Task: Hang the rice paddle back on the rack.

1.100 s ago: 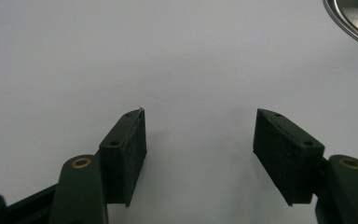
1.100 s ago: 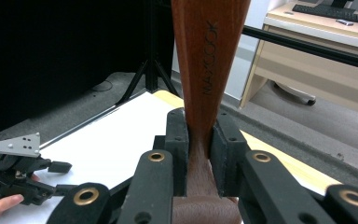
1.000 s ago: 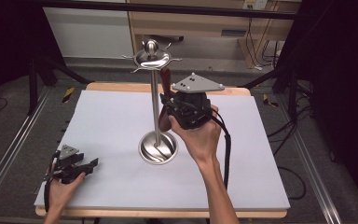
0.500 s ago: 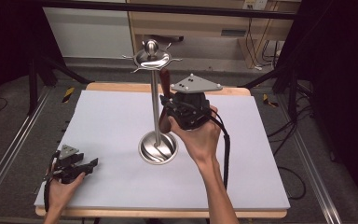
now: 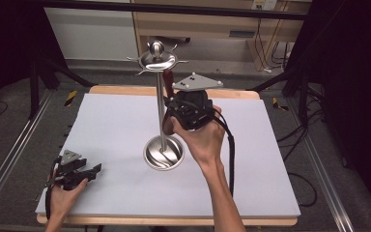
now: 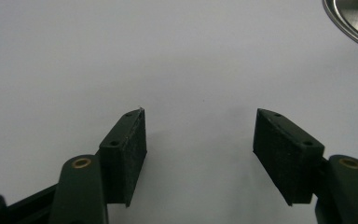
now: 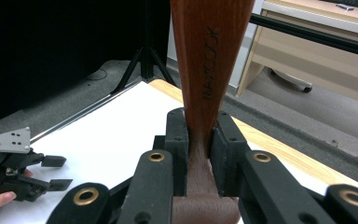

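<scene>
The right gripper (image 5: 174, 108) is raised above the middle of the bench (image 5: 270, 193), just beside the tall pole of a steel stand (image 5: 162, 116). Its fingers (image 7: 177, 140) pinch the narrow neck of a reddish-brown wooden handle (image 7: 209, 56), one pad on each side. In the right gripper view the handle rises upright from between the pads and widens toward the top; letters are stamped along its face. In the high view the top of the handle (image 5: 167, 77) shows just below the stand's spoked round head, close against the pole. The stand's round base sits on the white sheet near the bench's centre. The left gripper (image 5: 94, 171) rests low at the near left corner of the bench, well apart from the stand, its fingers (image 6: 126, 144) spread with bare white surface between them.
</scene>
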{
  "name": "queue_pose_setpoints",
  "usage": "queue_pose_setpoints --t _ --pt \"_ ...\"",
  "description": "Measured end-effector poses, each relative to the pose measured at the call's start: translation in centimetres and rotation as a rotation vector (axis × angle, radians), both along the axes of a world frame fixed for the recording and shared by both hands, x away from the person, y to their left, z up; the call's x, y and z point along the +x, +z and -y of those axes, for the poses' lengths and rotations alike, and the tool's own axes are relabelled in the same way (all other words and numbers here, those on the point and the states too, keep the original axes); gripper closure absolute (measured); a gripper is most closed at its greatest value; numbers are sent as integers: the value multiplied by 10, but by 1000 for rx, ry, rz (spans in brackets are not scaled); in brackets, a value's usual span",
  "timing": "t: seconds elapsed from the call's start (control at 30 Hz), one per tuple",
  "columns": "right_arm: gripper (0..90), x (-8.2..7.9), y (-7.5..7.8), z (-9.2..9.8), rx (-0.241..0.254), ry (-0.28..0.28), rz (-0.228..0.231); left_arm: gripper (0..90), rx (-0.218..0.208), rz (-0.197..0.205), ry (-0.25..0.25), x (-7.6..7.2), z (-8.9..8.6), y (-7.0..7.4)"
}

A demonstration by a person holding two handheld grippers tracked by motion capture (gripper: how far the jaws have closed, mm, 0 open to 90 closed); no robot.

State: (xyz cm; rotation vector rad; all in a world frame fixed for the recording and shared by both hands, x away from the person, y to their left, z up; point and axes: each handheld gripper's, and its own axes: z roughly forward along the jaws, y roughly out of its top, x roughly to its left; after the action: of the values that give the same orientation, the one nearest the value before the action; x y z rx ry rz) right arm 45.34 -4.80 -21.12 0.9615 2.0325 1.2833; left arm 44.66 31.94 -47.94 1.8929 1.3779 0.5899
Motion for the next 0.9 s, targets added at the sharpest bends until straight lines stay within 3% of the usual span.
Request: queue_pose_setpoints --t 0.4,0.7,0.9 --pt "787 -1 0 2 -3 -2 2 340 1 -1 0 0 1 0" --pt "787 6 6 -5 -36 -34 -70 340 -3 1 2 0 0 0" --pt "783 9 -3 -5 8 -14 -20 340 -4 4 0 0 0 0"
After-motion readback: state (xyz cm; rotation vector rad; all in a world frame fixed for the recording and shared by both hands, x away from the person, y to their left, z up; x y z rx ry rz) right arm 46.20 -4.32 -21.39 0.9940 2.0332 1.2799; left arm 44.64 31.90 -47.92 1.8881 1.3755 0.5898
